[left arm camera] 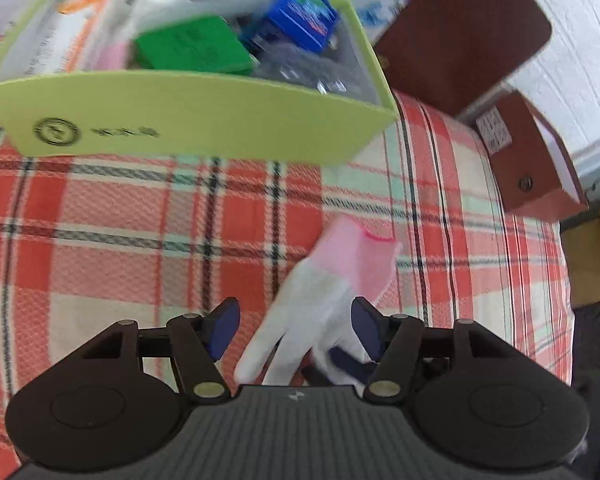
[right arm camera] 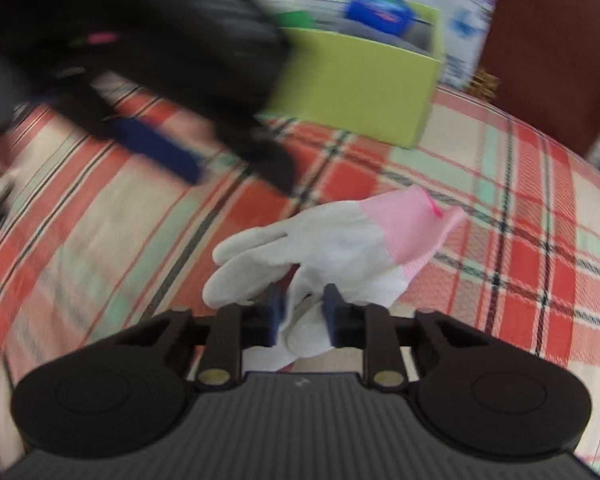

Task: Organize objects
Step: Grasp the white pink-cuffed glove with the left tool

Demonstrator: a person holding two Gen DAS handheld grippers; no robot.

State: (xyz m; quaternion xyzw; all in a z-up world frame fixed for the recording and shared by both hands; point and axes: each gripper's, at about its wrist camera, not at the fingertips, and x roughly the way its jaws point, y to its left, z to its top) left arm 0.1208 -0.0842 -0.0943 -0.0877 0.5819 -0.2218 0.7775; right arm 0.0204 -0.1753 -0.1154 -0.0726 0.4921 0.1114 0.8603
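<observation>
Left wrist view, green box (left arm camera: 204, 120) holding blue carton (left arm camera: 300, 16), perhaps pouches

light: bright, even daylight, source probably off-frame
shadows: soft, faint
blur: heavy motion smear on green box (left arm camera: 204, 120) contents; left claw (right arm camera: 172, 136) a dark streak in right view
edges: fisheye bending, black corners

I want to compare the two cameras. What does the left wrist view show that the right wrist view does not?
Only the left wrist view: the orange-white box in the green bin, and the left tool open and empty.
Only the right wrist view: the right tool shut on the glove's fingers.
Both: glove, green bin, blue box, plaid cloth.
</observation>
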